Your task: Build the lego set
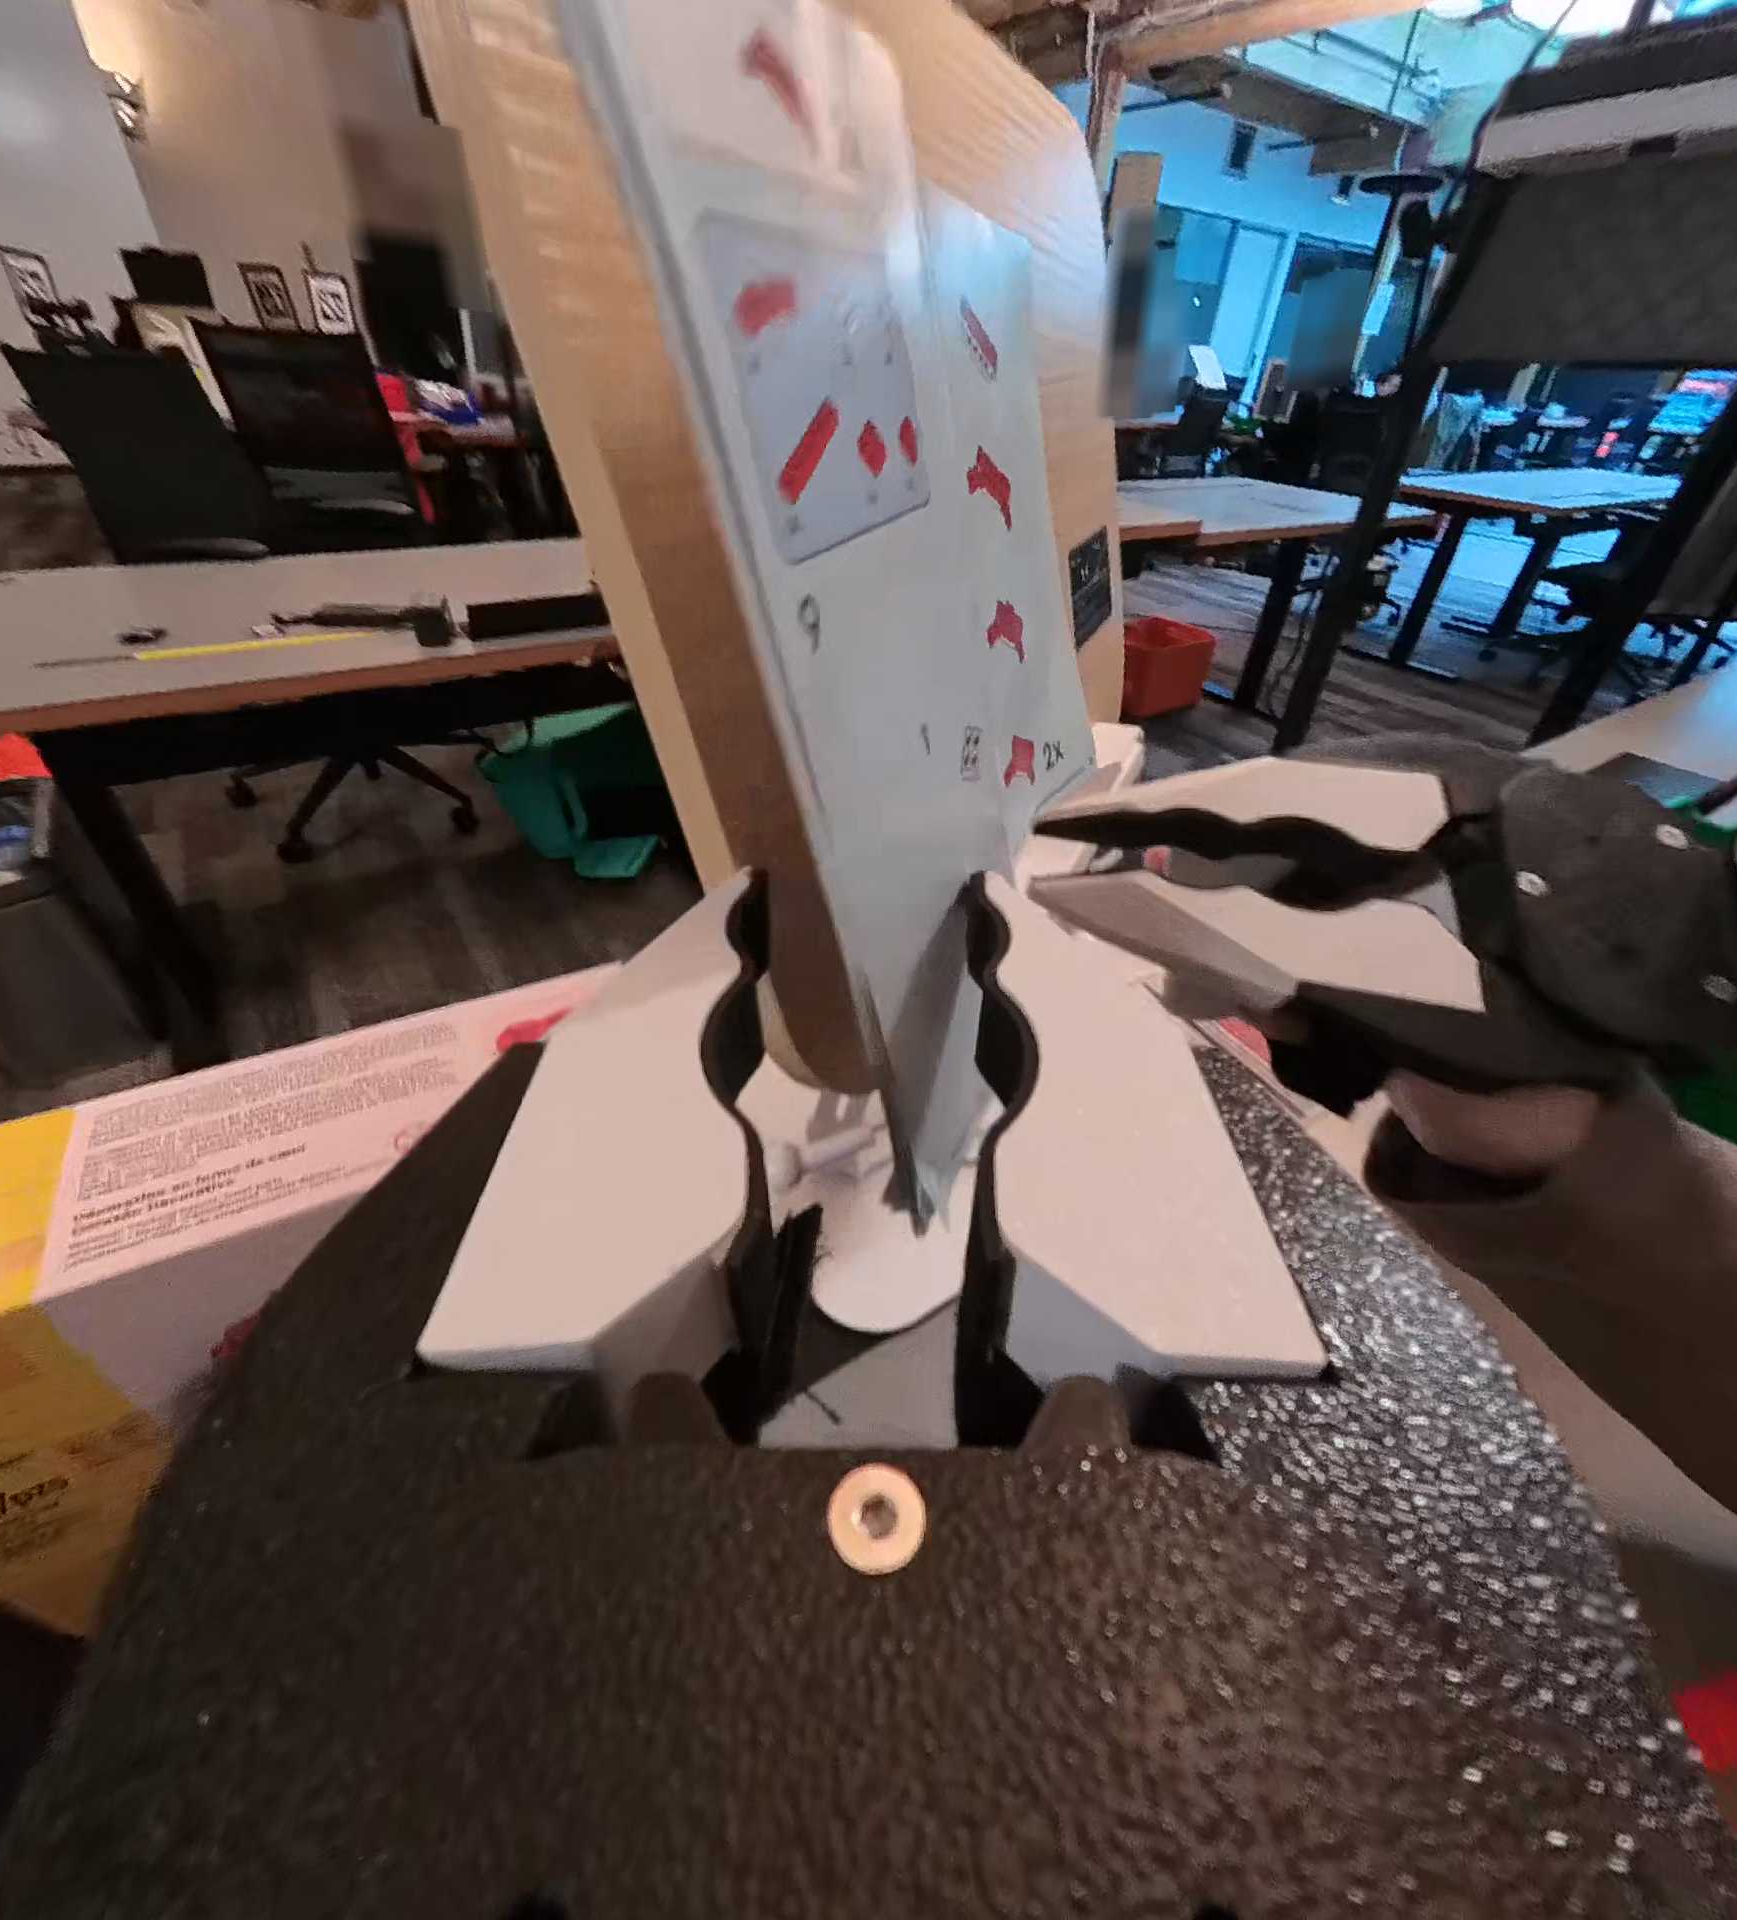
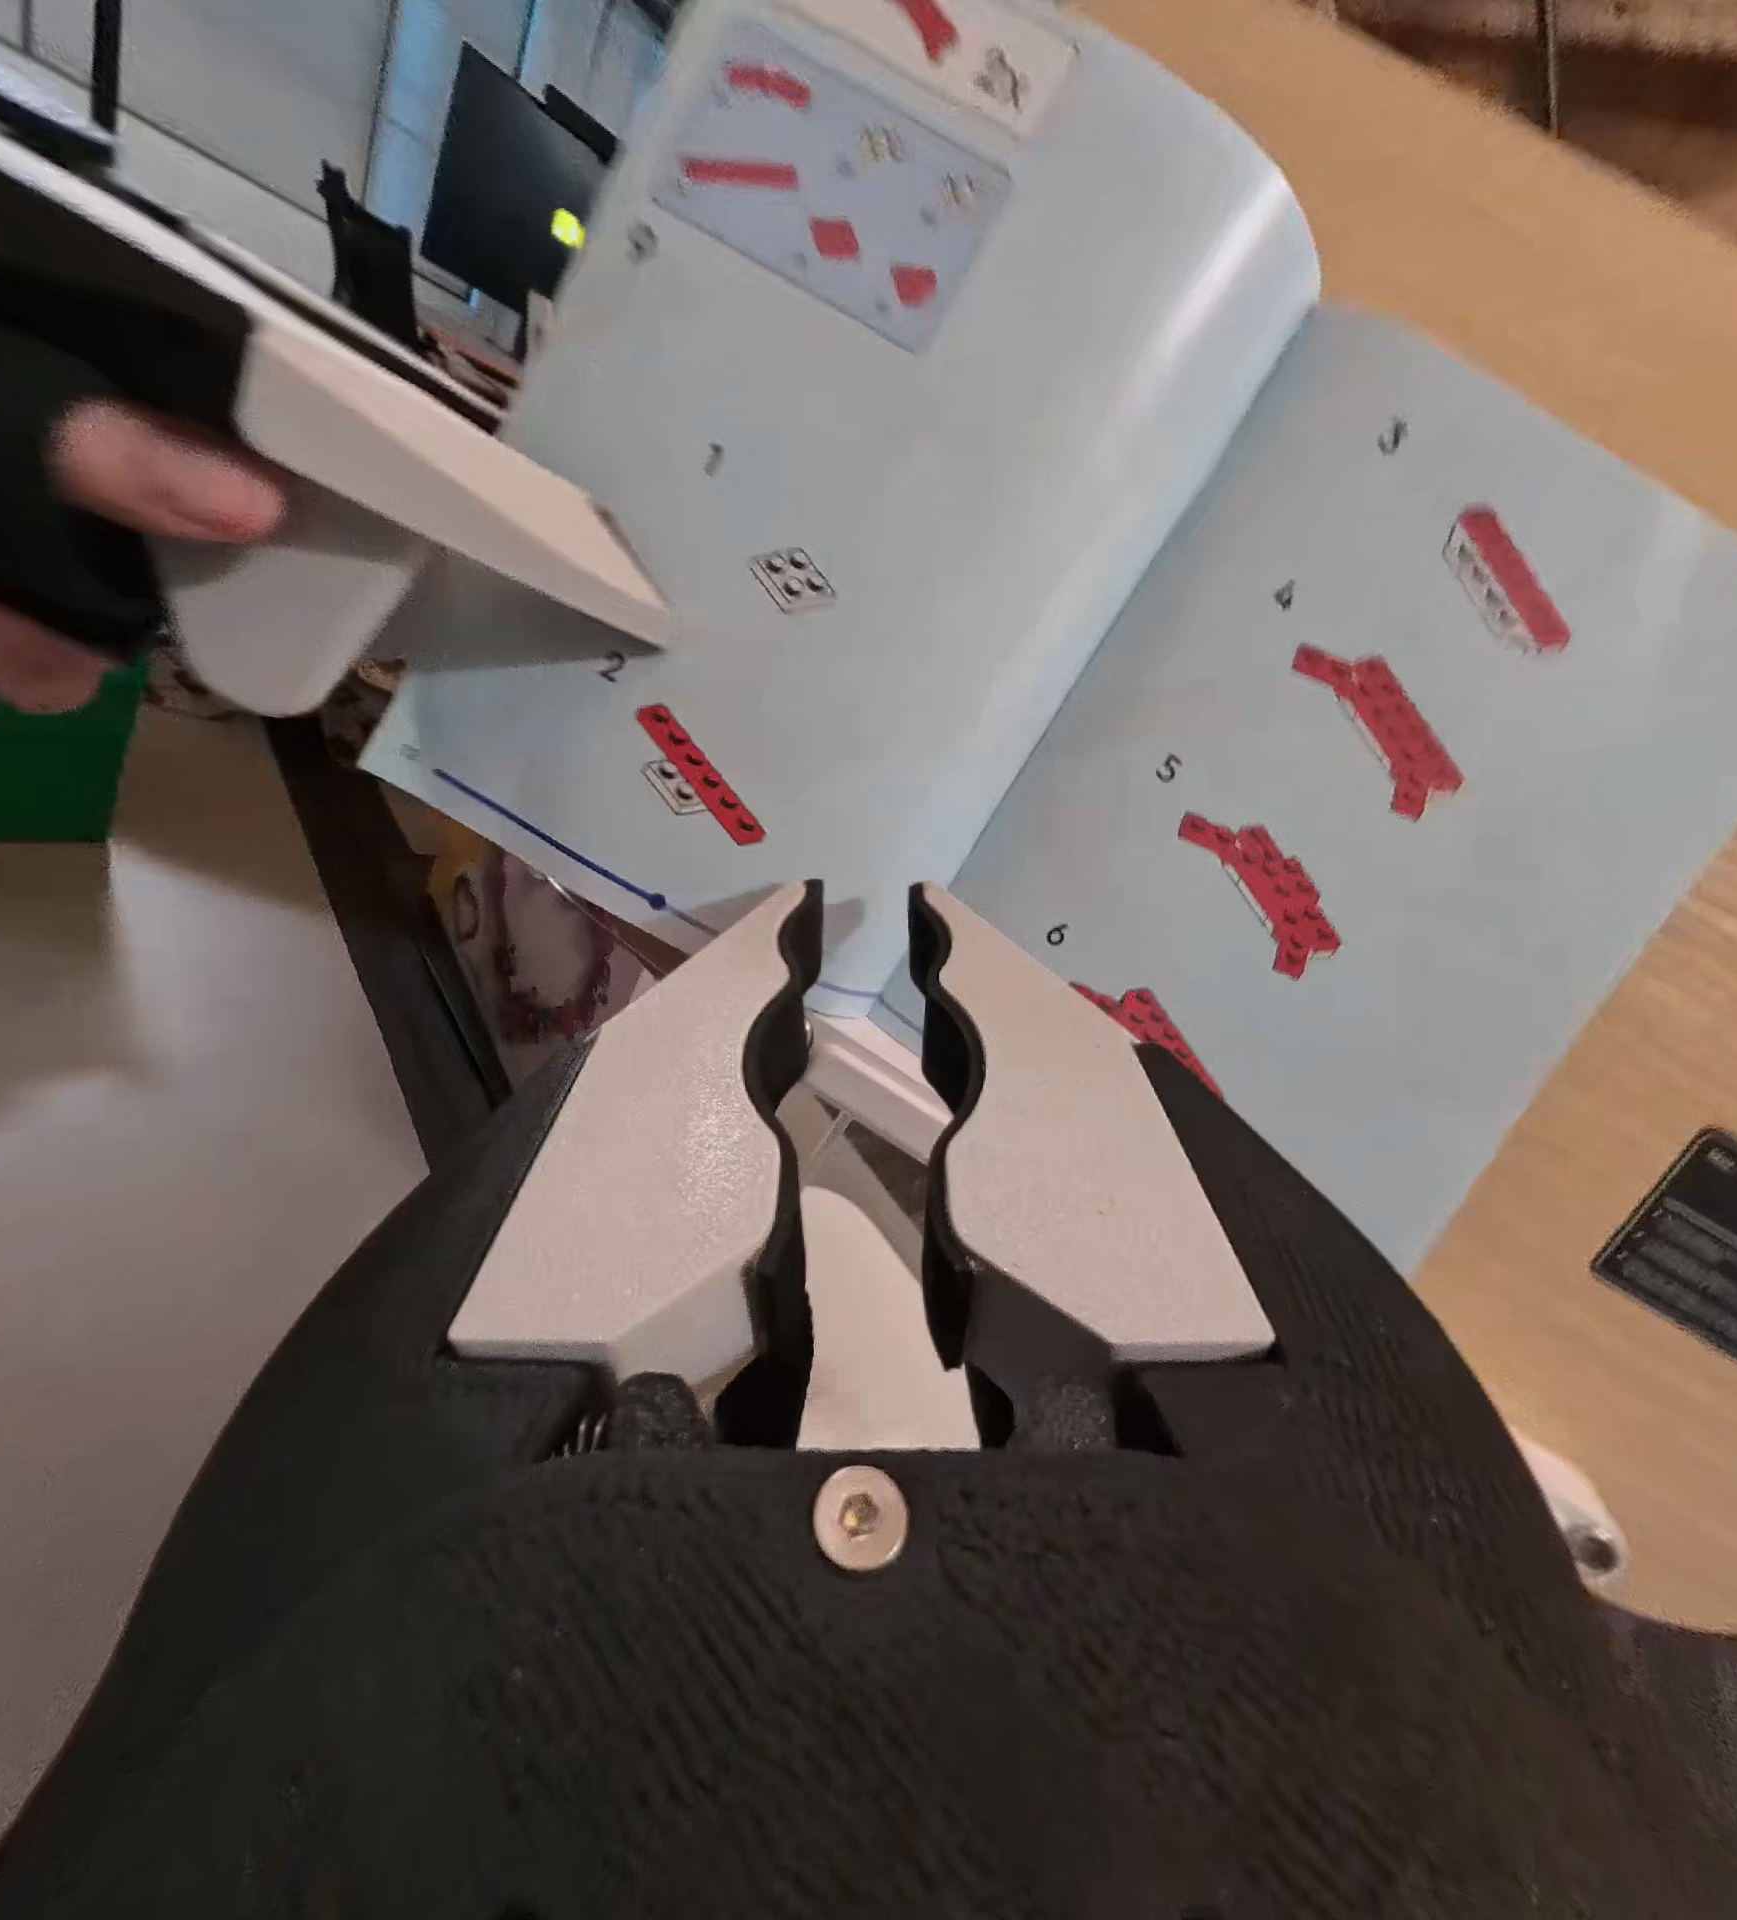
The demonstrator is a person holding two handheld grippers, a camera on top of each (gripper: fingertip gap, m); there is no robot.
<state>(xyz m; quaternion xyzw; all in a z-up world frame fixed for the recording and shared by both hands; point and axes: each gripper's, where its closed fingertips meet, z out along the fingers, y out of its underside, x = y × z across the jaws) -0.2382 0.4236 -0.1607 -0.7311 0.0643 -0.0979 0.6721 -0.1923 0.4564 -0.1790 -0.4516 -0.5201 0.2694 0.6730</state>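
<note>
Left wrist view: booklet [image 1: 905, 582] pages motion-blurred.

Warm indoor light; cool blue daylight beyond the booklet [image 1: 874, 499]. Motion blur smears it, wide-angle edges bend.

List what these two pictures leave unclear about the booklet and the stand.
- Booklet bottom edge: left wrist view, hidden between the left gripper jaws, so contact is uncertain.
- Wooden stand base: right wrist view, covered by the right gripper.
- Page drawings: both views, blurred.
- Box: left wrist view, cut off by the left edge.
</note>
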